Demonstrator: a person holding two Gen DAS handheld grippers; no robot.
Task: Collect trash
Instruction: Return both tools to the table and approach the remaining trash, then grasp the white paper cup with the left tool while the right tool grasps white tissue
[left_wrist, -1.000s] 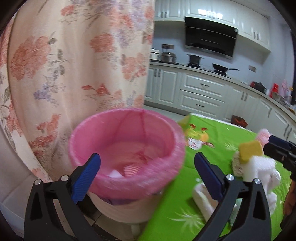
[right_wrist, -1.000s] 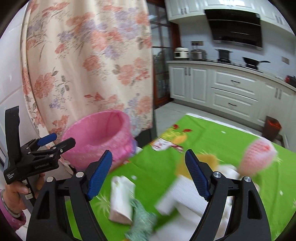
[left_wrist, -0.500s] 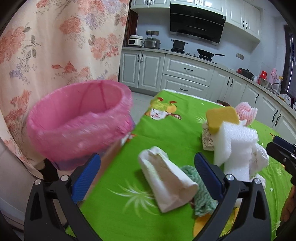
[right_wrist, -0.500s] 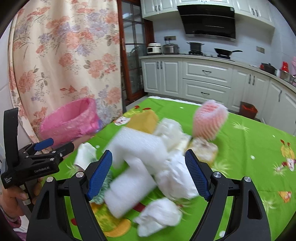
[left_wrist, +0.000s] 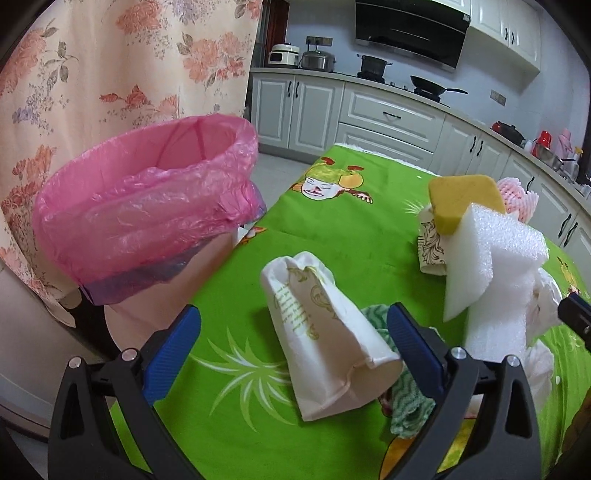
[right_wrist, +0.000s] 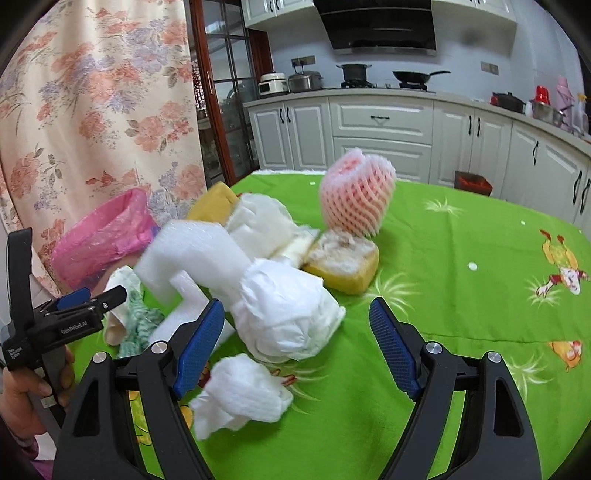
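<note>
A bin lined with a pink bag (left_wrist: 147, 206) stands at the table's left edge; it also shows in the right wrist view (right_wrist: 103, 236). A crushed white paper cup (left_wrist: 325, 332) lies on the green tablecloth between the open fingers of my left gripper (left_wrist: 291, 347). Beside it are a green rag (left_wrist: 406, 406), white foam blocks (left_wrist: 491, 266), a yellow sponge (left_wrist: 461, 195) and crumpled tissues (right_wrist: 284, 314). My right gripper (right_wrist: 295, 343) is open and empty, just in front of the tissues. A pink foam fruit net (right_wrist: 354, 192) stands behind a second yellow sponge (right_wrist: 343, 262).
The green cartoon tablecloth (right_wrist: 480, 258) covers the table. A floral curtain (left_wrist: 92, 74) hangs behind the bin. White kitchen cabinets (right_wrist: 380, 133) and a stove run along the back wall. The person's hand (right_wrist: 22, 398) holds the left gripper at the lower left of the right wrist view.
Both grippers have swung right, away from the bin toward the trash pile. The left now has the paper cup between its fingers, and the right is close over the tissues.
</note>
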